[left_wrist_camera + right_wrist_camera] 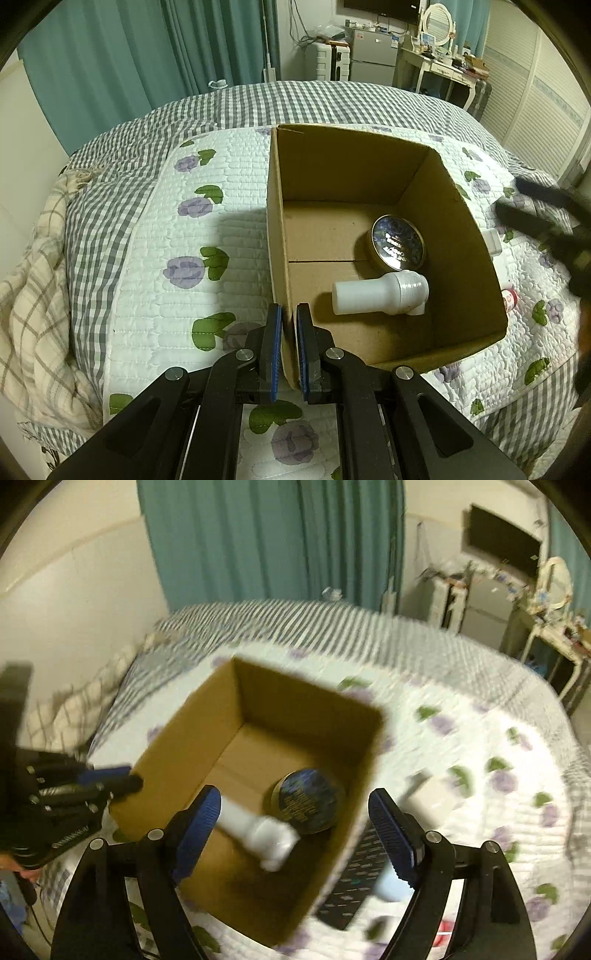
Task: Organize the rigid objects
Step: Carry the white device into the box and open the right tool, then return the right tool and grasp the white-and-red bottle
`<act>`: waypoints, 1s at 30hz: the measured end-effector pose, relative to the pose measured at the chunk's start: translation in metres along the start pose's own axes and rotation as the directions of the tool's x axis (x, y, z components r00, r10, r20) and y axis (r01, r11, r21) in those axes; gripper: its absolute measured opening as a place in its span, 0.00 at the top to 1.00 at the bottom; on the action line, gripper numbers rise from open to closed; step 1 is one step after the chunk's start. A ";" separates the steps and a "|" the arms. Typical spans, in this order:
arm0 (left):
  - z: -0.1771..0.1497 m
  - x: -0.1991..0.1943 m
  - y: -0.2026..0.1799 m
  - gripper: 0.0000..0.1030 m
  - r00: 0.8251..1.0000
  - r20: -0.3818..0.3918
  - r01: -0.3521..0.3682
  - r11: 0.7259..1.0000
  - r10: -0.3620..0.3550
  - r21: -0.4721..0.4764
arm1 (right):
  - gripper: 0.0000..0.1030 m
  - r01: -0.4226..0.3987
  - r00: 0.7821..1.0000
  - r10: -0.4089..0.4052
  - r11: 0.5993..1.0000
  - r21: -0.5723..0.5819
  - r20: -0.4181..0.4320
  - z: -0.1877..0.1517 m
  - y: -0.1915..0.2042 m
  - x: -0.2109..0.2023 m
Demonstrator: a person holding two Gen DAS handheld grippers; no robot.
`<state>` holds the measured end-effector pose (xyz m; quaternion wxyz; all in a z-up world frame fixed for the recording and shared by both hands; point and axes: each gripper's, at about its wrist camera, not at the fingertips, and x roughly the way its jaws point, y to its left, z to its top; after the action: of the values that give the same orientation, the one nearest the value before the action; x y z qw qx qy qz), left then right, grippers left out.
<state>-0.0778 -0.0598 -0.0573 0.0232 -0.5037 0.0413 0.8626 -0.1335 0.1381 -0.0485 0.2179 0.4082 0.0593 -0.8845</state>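
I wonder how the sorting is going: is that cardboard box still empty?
No, the cardboard box already holds a round dark tin and a white plastic bottle lying on its side.

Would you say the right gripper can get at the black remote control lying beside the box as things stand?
Probably yes. The right gripper is open and empty above the cardboard box, and the remote control lies uncovered on the quilt just outside the box's wall, below its right finger.
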 end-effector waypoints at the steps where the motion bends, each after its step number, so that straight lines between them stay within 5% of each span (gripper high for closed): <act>1: 0.000 0.000 0.000 0.92 1.000 0.000 0.000 1.000 0.000 0.000 | 0.17 0.026 0.999 -0.026 1.000 0.008 0.021 0.003 -0.010 -0.013; 8: 0.000 0.000 0.000 0.92 1.000 0.001 -0.001 1.000 0.001 0.001 | 0.11 0.214 0.973 -0.218 0.975 0.059 0.074 0.000 -0.064 -0.064; 14: 0.000 0.000 0.000 0.92 1.000 0.002 -0.002 1.000 0.002 0.000 | 0.01 0.310 0.951 -0.310 0.947 0.084 -0.012 -0.048 -0.090 -0.054; 22: -0.001 0.000 -0.001 0.92 1.000 0.002 0.002 1.000 -0.002 -0.004 | 0.00 0.295 0.936 -0.262 0.949 0.115 -0.234 -0.124 -0.099 0.012; 30: 0.000 0.000 0.000 0.92 1.000 0.002 0.001 1.000 -0.001 -0.003 | 0.00 0.288 0.932 -0.226 0.937 0.199 -0.285 -0.151 -0.105 0.027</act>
<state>-0.0771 -0.0594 -0.0572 0.0227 -0.5029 0.0396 0.8632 -0.0894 0.2657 -0.1760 0.0394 0.5311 0.0341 -0.8457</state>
